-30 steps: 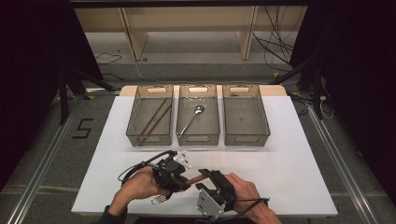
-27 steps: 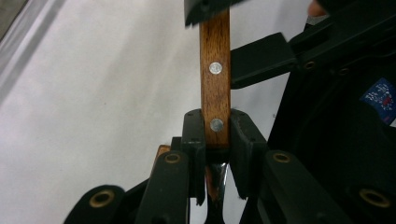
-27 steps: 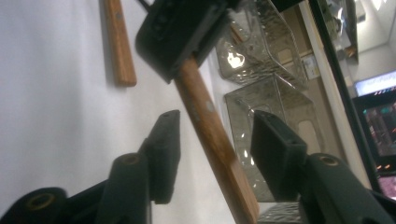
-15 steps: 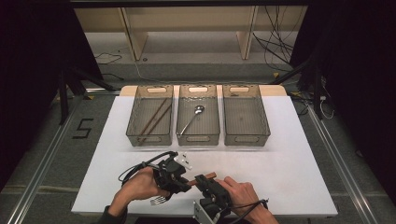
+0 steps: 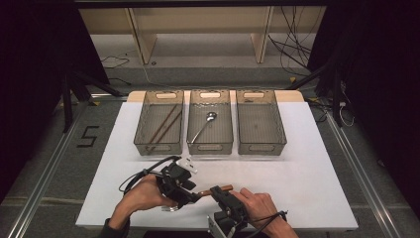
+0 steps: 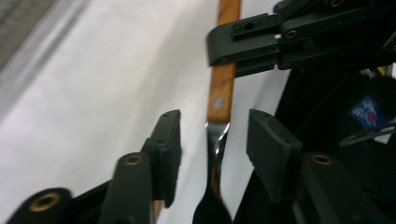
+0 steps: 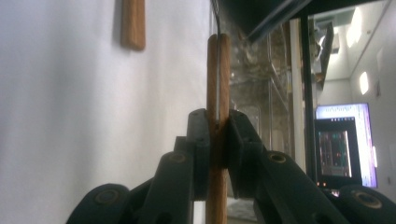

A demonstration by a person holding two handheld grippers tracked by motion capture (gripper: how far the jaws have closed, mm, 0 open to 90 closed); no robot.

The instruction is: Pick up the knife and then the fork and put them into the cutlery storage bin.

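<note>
Handover of a wooden-handled utensil (image 6: 223,79) near the table's (image 5: 307,163) near edge: right gripper (image 7: 218,135) clamps the handle; left gripper (image 6: 212,140), jaws just parting, flanks the metal neck untouched. Withdraw left straight back.

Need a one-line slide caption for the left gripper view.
Open left hand-held gripper straddles a wooden-handled utensil while the right hand-held gripper clamps its handle.

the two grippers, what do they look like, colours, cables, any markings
Both grippers are black. The left gripper trails a black cable looping off beside the wrist. The right gripper has a pale grey plate at its back and a thin black cable across the hand. Their fingers are flat black blocks on linked bars with brass-coloured rivets. Both forearms look bare near the hands.
</note>
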